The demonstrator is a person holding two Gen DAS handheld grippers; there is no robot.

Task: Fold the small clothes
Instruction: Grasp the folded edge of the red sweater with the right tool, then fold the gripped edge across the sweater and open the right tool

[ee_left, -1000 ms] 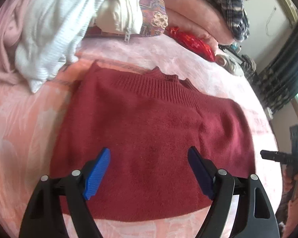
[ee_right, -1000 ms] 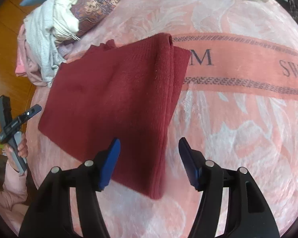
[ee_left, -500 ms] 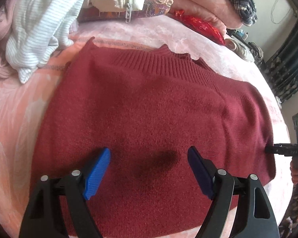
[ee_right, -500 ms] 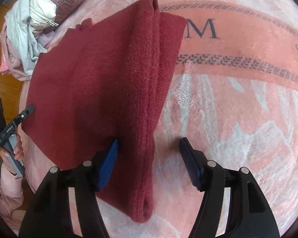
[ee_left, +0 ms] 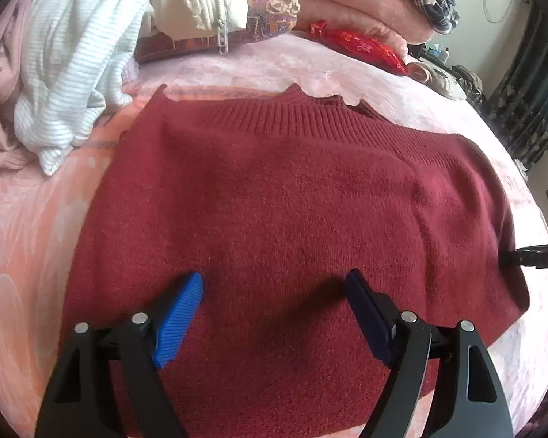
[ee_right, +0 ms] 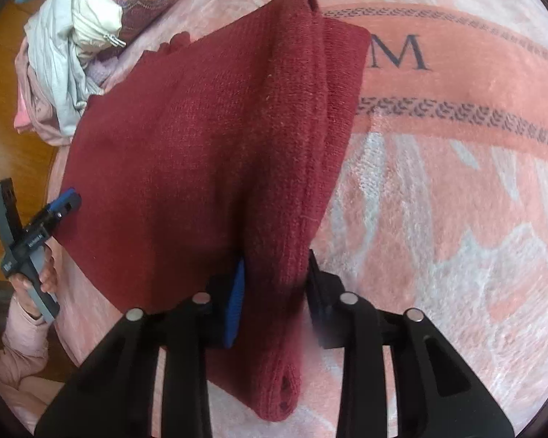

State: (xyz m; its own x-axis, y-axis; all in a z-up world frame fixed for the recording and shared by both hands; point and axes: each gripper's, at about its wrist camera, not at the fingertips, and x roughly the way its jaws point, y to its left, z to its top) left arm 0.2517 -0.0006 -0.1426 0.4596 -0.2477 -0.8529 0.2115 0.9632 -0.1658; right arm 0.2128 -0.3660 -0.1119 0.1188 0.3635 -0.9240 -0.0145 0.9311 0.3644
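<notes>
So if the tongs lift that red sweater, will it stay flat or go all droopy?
Probably droopy: the red sweater is soft knit and already bunches between the closing right tongs. It likely won't slip, since the fuzzy wool looks grippy. The part not held would probably sag and drag over the pink blanket.

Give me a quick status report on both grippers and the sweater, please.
Left gripper open over the red sweater, nothing gripped. Right gripper closing on the sweater's folded edge. Clothes pile beyond the sweater, not in the way.

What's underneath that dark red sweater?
The sweater lies on a pink patterned blanket, visible all around it. Anything directly beneath the sweater is covered.
</notes>
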